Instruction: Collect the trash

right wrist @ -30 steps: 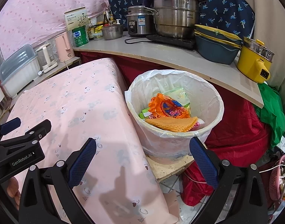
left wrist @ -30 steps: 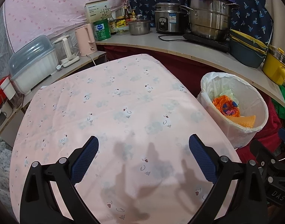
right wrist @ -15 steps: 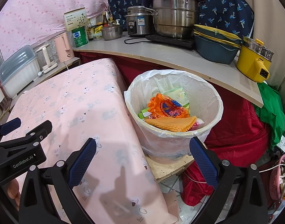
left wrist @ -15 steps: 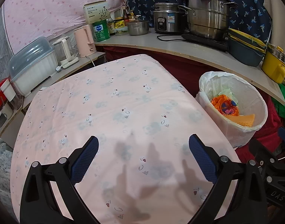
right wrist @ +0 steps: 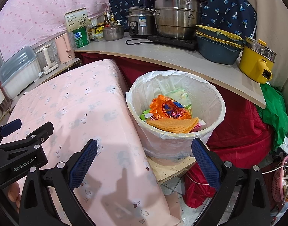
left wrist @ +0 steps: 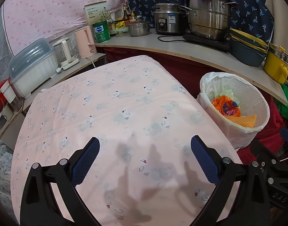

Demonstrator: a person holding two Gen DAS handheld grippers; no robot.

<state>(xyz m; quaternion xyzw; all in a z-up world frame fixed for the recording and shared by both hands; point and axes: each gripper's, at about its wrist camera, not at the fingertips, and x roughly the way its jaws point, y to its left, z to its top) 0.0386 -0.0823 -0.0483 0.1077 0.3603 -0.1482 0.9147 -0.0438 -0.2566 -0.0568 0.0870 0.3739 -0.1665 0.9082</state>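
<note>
Pink cloth, printed with small pale animals, was spread over the worktop and filled most of the left wrist view, with no loose litter seen on it. Behind it a curved grey shelf carried a large steel steamer pot, a rice cooker, stacked blue basins and a yellow electric pot. The white-lined trash bin was set just beside the right edge of the cloth, on a pale board over the floor. Inside it the trash was gathered: an orange snack wrapper, an orange waffle-textured cloth lying over the front of the pile, and green packaging behind.

The bin lay directly ahead of the right gripper, its near wall showing between the two blue pads, apart from them. From the left gripper the bin was seen well off to the right, past the right-hand pad.

Against the views of half a second and a second before, almost nothing was changed: the bin contents were unaltered, and only a slight shift of framing was noted.

The jaws of both grippers were spread wide, with nothing held and nothing touched; only bare cloth and shadows were seen between the left jaws.
</note>
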